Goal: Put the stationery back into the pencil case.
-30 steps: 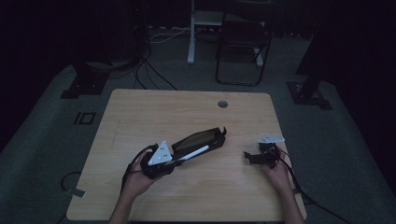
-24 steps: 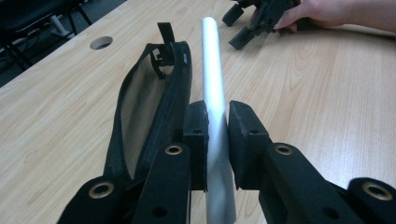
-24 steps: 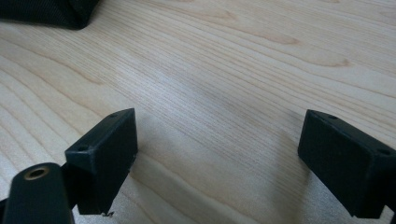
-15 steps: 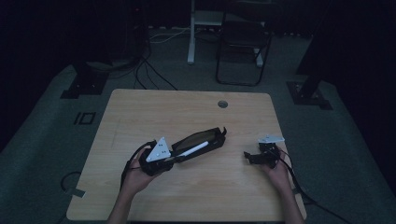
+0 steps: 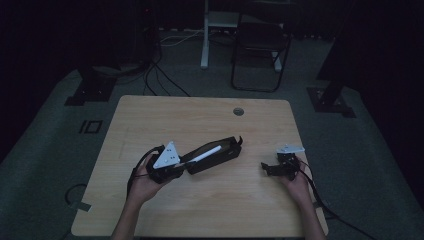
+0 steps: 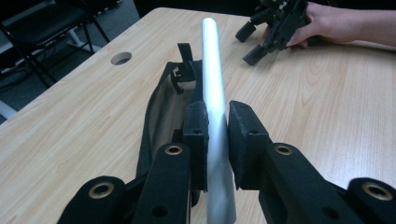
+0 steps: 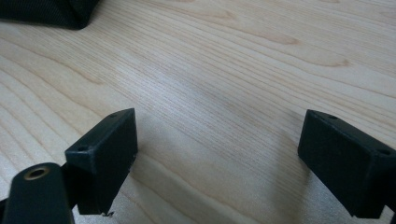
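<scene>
Left gripper [image 6: 216,135] jaws pinching a silver tube [image 6: 212,84] held over an open black case [image 5: 215,156] mid-tabletop [image 5: 200,115], right gripper [image 7: 219,158] jaws spread wide, empty, low over bare wood

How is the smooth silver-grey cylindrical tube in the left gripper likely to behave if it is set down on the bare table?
The smooth silver-grey cylindrical tube looks round and straight, so it would probably roll on the flat light wooden table. It seems rigid, showing no sag beyond the left gripper. Its sheen suggests it could slip.
</scene>
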A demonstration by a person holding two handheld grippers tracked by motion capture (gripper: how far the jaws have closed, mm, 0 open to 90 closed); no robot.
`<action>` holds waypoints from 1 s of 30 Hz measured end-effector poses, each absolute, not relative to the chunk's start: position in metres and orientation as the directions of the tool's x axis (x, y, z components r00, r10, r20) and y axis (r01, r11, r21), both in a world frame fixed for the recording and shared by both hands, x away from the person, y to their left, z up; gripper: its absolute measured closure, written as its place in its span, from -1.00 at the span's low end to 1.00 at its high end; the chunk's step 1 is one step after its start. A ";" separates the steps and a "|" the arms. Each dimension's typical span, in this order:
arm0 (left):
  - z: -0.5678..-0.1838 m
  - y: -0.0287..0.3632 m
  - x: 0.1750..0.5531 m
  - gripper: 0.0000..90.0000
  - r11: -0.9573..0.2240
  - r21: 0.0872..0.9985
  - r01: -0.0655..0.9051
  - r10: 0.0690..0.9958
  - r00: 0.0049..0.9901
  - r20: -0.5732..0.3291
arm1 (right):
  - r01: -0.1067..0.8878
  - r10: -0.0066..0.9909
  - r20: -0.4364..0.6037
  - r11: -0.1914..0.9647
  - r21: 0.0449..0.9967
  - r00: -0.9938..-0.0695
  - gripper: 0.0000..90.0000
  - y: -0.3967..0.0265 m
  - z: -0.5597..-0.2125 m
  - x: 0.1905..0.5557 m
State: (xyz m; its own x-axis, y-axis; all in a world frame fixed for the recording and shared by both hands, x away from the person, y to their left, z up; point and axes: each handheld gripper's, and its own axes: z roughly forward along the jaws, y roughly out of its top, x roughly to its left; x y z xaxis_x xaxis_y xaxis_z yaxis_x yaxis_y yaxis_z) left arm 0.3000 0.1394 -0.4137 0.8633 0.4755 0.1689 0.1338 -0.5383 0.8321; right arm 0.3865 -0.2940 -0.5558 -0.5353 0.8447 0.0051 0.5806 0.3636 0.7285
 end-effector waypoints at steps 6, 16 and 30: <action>-0.411 0.138 0.301 0.74 -0.531 0.838 0.128 0.477 0.862 0.170 | 0.581 0.845 0.005 0.363 0.729 -0.535 -0.73 -0.294 -0.556 0.387; -0.407 0.137 0.305 0.74 -0.521 0.844 0.123 0.477 0.862 0.169 | 0.581 0.845 0.005 0.364 0.728 -0.535 -0.73 -0.294 -0.556 0.387; -0.403 0.135 0.318 0.74 -0.519 0.845 0.125 0.485 0.857 0.171 | 0.581 0.845 0.005 0.364 0.728 -0.535 -0.73 -0.294 -0.556 0.387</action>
State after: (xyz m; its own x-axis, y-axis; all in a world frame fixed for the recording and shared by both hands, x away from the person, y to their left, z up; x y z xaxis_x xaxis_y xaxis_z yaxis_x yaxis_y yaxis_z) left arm 0.3179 0.1351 -0.4025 0.8575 0.4851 0.1713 0.1250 -0.5195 0.8453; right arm 0.3865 -0.2940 -0.5558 -0.5351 0.8448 0.0048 0.5807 0.3637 0.7283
